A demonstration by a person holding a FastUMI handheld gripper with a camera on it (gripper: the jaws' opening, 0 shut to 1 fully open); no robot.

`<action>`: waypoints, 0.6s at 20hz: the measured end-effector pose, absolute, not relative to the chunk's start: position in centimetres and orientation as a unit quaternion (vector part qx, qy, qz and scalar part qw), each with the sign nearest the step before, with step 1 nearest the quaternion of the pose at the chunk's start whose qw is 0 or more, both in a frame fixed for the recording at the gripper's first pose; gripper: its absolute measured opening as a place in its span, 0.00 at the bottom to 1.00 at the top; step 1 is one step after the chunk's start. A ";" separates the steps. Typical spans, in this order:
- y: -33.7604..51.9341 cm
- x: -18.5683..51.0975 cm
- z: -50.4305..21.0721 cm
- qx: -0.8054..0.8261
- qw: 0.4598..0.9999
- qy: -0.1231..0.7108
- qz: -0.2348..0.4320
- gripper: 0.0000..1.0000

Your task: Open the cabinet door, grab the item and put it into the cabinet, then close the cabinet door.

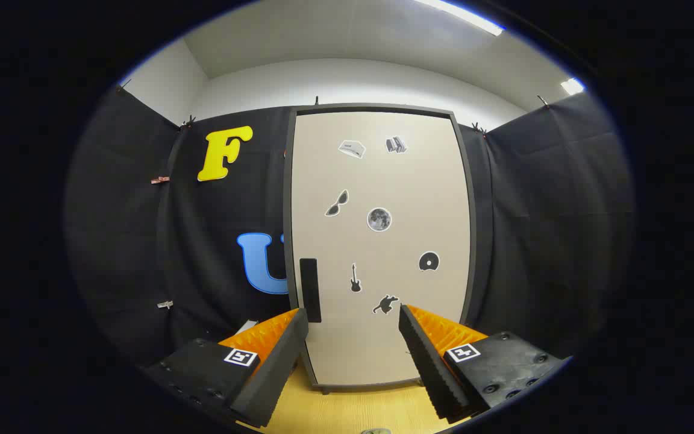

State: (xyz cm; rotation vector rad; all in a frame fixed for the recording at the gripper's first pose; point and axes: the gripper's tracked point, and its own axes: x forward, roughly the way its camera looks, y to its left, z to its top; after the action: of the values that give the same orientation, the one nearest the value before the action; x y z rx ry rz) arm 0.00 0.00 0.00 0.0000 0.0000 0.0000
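A tall beige cabinet (383, 241) with a dark frame stands straight ahead on the wooden table, its door shut. Several small stickers dot the door. A black vertical handle (309, 290) sits at the door's lower left edge, just beyond my left fingertip. My gripper (353, 319) is open, its orange-and-black fingers (275, 355) spread wide with nothing between them, pointing at the lower part of the door. The item to store cannot be made out.
The light wooden tabletop (353, 410) runs from under the fingers to the cabinet's foot. Black cloth walls close in behind and on both sides of the cabinet. A small white thing (246, 326) lies left of the cabinet, behind my left finger.
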 end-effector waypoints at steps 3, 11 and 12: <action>0.1 0.4 -0.1 0.002 1.000 0.002 0.001 0.97; 0.3 1.2 -0.1 0.005 1.000 -0.001 0.001 0.98; 0.4 1.3 -0.1 0.005 1.000 0.000 0.002 0.98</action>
State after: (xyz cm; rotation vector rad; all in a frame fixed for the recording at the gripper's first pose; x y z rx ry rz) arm 1.28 0.42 -0.11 0.0100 -0.0009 0.0043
